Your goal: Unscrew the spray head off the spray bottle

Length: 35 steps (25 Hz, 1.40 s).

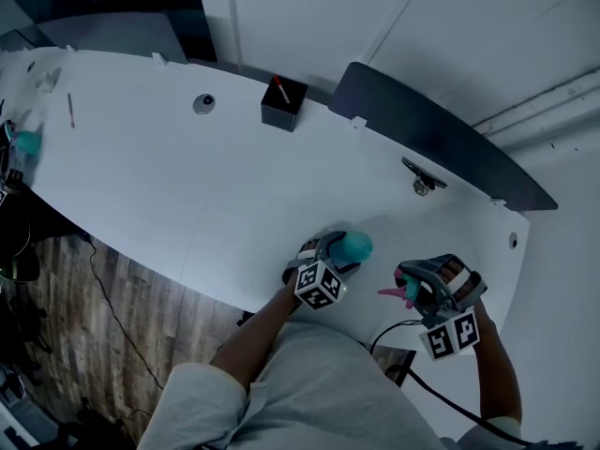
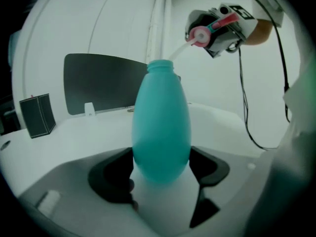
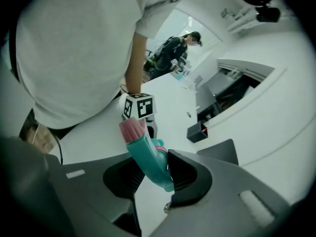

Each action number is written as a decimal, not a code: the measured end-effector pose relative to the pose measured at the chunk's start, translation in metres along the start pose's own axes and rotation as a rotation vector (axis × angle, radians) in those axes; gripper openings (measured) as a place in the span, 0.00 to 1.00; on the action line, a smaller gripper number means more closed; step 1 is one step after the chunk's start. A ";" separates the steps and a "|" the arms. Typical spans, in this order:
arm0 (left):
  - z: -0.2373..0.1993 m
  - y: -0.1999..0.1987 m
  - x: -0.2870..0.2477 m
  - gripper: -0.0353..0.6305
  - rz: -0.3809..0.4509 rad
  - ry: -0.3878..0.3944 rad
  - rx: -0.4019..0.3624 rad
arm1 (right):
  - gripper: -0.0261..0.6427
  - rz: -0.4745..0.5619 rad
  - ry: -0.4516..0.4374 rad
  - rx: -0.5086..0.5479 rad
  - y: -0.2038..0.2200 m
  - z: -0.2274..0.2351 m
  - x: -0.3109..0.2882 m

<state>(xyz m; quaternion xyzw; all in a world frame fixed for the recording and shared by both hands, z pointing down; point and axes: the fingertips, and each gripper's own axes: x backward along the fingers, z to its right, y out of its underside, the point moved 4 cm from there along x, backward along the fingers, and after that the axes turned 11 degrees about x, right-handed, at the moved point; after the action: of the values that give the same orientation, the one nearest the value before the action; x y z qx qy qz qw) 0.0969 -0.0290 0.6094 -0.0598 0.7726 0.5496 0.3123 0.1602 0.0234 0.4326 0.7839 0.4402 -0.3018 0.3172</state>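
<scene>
The teal spray bottle [image 2: 161, 127] stands upright between the jaws of my left gripper [image 2: 160, 169], which is shut on its lower body; its neck is bare at the top. In the head view the bottle [image 1: 355, 246] and left gripper [image 1: 328, 262] sit near the table's front edge. My right gripper [image 3: 153, 174] is shut on the teal spray head [image 3: 148, 157] with its pink nozzle [image 3: 131, 129]. The head [image 1: 409, 289] is off the bottle and held to its right by the right gripper [image 1: 424, 284]. A pale dip tube [image 2: 178, 52] still runs from the head into the neck.
A small black box [image 1: 283, 104] stands at the back of the white table [image 1: 187, 186]. A dark panel [image 1: 431, 129] leans along the far edge, with a metal clip [image 1: 422, 178] before it. A round grommet [image 1: 203, 103] lies left of the box. A black cable [image 1: 412, 382] trails from the right gripper.
</scene>
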 end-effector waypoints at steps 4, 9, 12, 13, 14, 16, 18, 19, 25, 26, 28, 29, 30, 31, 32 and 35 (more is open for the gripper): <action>-0.016 -0.006 0.014 0.58 0.054 -0.081 0.066 | 0.23 0.016 0.195 -0.259 0.017 0.004 0.038; -0.029 -0.021 0.035 0.58 0.105 -0.168 0.076 | 0.24 -0.047 0.385 -0.631 0.043 -0.007 0.049; -0.022 -0.036 0.046 0.58 0.160 -0.198 0.100 | 0.24 -0.039 0.529 -0.892 0.048 -0.018 0.030; -0.019 -0.041 0.049 0.58 0.184 -0.204 0.123 | 0.24 -0.040 0.579 -0.978 0.049 -0.021 0.021; -0.016 -0.047 0.053 0.58 0.207 -0.208 0.149 | 0.24 -0.046 0.625 -1.060 0.049 -0.023 0.011; -0.010 -0.057 0.059 0.58 0.240 -0.216 0.193 | 0.24 -0.049 0.699 -1.191 0.049 -0.024 -0.006; -0.003 -0.064 0.064 0.58 0.258 -0.223 0.221 | 0.24 -0.027 0.727 -1.263 0.046 -0.026 -0.019; 0.001 -0.065 0.067 0.58 0.262 -0.226 0.231 | 0.24 -0.014 0.731 -1.288 0.043 -0.027 -0.023; 0.017 -0.062 0.078 0.58 0.248 -0.270 0.231 | 0.24 0.067 0.745 -1.319 0.025 -0.034 -0.022; 0.020 -0.062 0.080 0.58 0.246 -0.278 0.233 | 0.24 0.079 0.750 -1.315 0.023 -0.034 -0.020; 0.026 -0.062 0.086 0.58 0.244 -0.290 0.236 | 0.24 0.093 0.761 -1.313 0.020 -0.037 -0.015; 0.029 -0.061 0.090 0.58 0.243 -0.295 0.237 | 0.24 0.100 0.766 -1.317 0.018 -0.039 -0.014; 0.031 -0.059 0.093 0.58 0.240 -0.299 0.238 | 0.24 0.108 0.771 -1.322 0.017 -0.040 -0.013; 0.033 -0.057 0.096 0.58 0.238 -0.301 0.238 | 0.24 0.115 0.777 -1.325 0.016 -0.041 -0.013; 0.034 -0.054 0.098 0.58 0.236 -0.302 0.239 | 0.24 0.119 0.782 -1.326 0.014 -0.042 -0.012; 0.040 -0.042 0.104 0.58 0.228 -0.294 0.231 | 0.24 0.110 0.802 -1.330 0.005 -0.052 -0.007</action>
<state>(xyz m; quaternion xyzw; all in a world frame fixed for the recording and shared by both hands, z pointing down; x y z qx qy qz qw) 0.0487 0.0159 0.5098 0.1448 0.7783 0.4922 0.3620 0.1714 0.0570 0.4712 0.4989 0.5703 0.3484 0.5518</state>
